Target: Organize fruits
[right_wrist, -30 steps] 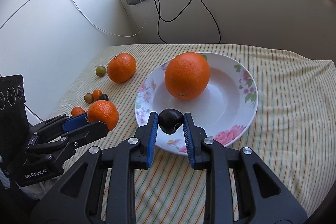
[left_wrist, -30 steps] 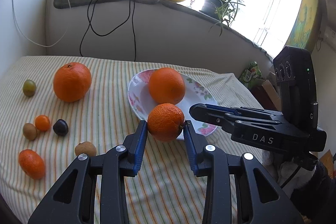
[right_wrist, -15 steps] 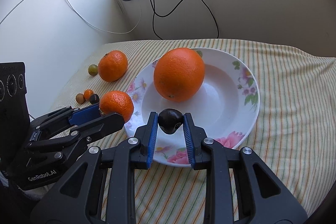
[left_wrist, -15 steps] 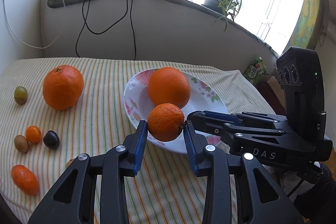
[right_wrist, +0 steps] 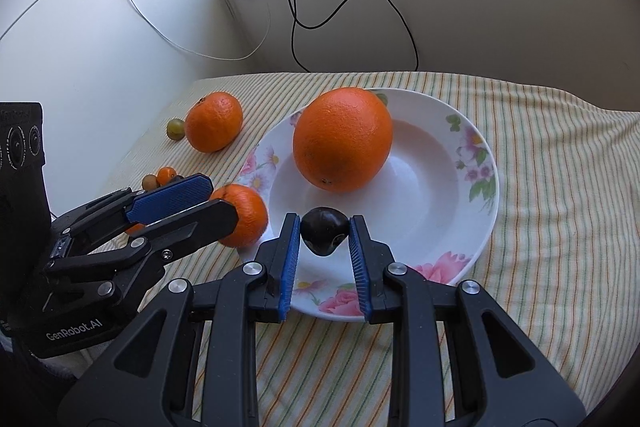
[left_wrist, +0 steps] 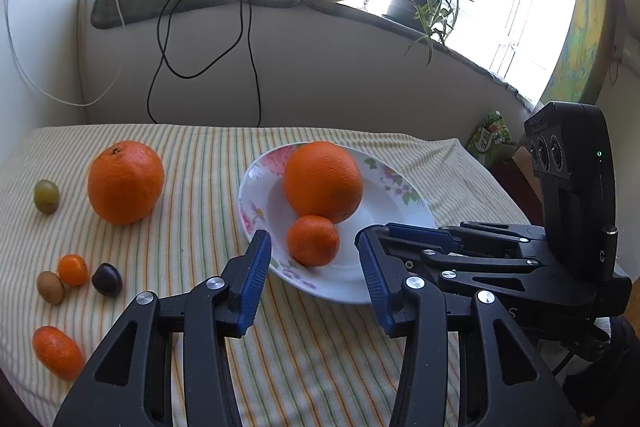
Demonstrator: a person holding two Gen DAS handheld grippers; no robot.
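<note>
So far you have two fruits in the floral plate (left_wrist: 416, 211): the large orange (left_wrist: 322, 181) and the small mandarin (left_wrist: 313, 239), which lies touching the orange near the plate's front-left rim. Your left gripper (left_wrist: 314, 269) has its fingers spread wide apart with nothing between them, the mandarin sitting free in the plate just ahead of the tips. Your right gripper (right_wrist: 324, 233) has its fingers clamped on a dark plum-like fruit (right_wrist: 323, 230), held over the near part of the plate; whether it touches the porcelain I cannot tell. By my reading, that fruit is the one in hand and only needs letting go.

What is left sits on the striped desk (left_wrist: 200, 167) to the left: the second big orange (left_wrist: 125, 182), a green grape-like fruit (left_wrist: 46, 195), a tiny orange fruit (left_wrist: 73, 269), a brown one (left_wrist: 50, 287) touching it, another dark fruit (left_wrist: 107, 279) just beside, and an oval orange fruit (left_wrist: 58, 352) nearest you. Judging by that count, you are roughly a third through, with the small ones likely the fiddliest.
</note>
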